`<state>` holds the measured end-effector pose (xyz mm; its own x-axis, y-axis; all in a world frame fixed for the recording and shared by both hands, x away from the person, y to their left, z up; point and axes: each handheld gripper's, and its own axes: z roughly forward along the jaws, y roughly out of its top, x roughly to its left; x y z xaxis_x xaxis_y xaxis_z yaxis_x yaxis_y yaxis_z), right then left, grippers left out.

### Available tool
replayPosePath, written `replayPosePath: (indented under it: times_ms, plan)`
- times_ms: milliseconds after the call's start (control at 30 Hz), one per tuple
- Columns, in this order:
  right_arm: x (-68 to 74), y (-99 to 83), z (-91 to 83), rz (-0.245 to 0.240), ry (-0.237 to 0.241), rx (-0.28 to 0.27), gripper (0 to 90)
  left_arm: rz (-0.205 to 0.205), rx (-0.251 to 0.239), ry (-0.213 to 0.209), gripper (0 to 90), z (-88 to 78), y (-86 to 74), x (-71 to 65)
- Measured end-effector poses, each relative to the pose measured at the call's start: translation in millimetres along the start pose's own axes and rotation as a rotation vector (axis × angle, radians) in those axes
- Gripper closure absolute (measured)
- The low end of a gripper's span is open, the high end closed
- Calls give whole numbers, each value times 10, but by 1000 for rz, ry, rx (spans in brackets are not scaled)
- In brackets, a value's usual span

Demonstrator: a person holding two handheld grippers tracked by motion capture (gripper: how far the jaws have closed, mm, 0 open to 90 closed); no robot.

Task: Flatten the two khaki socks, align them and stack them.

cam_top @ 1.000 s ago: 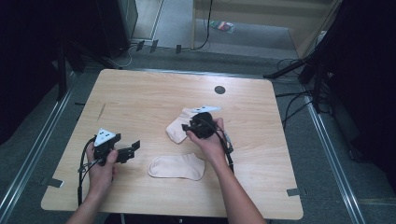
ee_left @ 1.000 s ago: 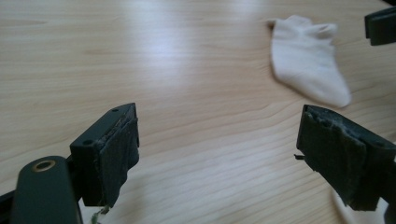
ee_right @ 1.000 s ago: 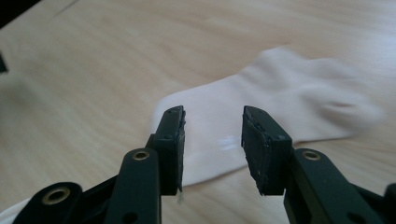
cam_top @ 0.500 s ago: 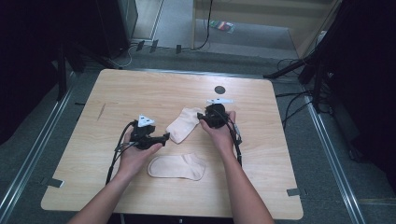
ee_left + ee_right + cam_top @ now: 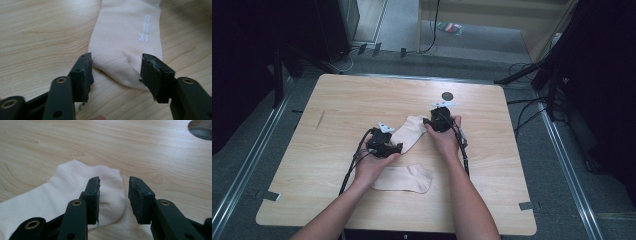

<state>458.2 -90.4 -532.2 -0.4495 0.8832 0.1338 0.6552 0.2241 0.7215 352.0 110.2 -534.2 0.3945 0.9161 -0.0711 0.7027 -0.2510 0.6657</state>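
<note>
Cream sock lies flat mid-table, far of a second sock; soft, light, floppy, so pinch its ends: left gripper, jaws just closing, half-open astride one end, right gripper narrowly open over the other, neither gripping.

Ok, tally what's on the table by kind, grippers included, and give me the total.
Socks: 2, one between the two grippers, one nearer the person.
Grippers: 2, the left gripper and the right gripper, each with open jaws at one end of the far sock.
Dark round spot on the table: 1.
Total: 5.
</note>
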Motion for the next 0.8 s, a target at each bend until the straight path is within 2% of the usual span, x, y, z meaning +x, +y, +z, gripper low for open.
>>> replayPosePath:
  times_ms: [33,67,167,300,367,433,467,533,600,633,733,767,800]
  plan:
    - [18,-9,12,-10,-3,13,717,4,4,0,504,11,7,-9]
    - [30,-17,23,-24,-15,24,759,-11,6,4,529,26,13,-12]
    - [34,-39,21,-1,-3,44,891,-9,13,24,646,35,32,-5]
    - [34,-68,-30,20,41,56,900,-6,3,18,859,18,35,45]
    - [31,-91,-88,34,67,47,900,-17,-7,-15,876,-15,31,130]
    - [23,-113,-180,51,85,22,900,-26,-27,-28,883,-78,18,235]
    - [24,-126,-237,54,88,12,900,-34,-41,-40,885,-117,12,289]
    - [25,-158,-363,60,103,-10,900,-19,-84,-41,893,-228,-5,389]
    - [31,-211,-486,59,131,-30,900,-35,-111,-61,896,-323,-24,490]
    - [39,-253,-544,72,140,-42,900,-29,-131,-48,897,-367,-37,522]
    - [65,-398,-673,88,148,-49,900,-6,-143,-47,900,-468,-73,625]
    - [65,-445,-704,96,152,-49,900,1,-145,-81,899,-489,-87,660]
    - [64,-482,-720,93,157,-41,900,22,-122,-88,899,-492,-97,680]
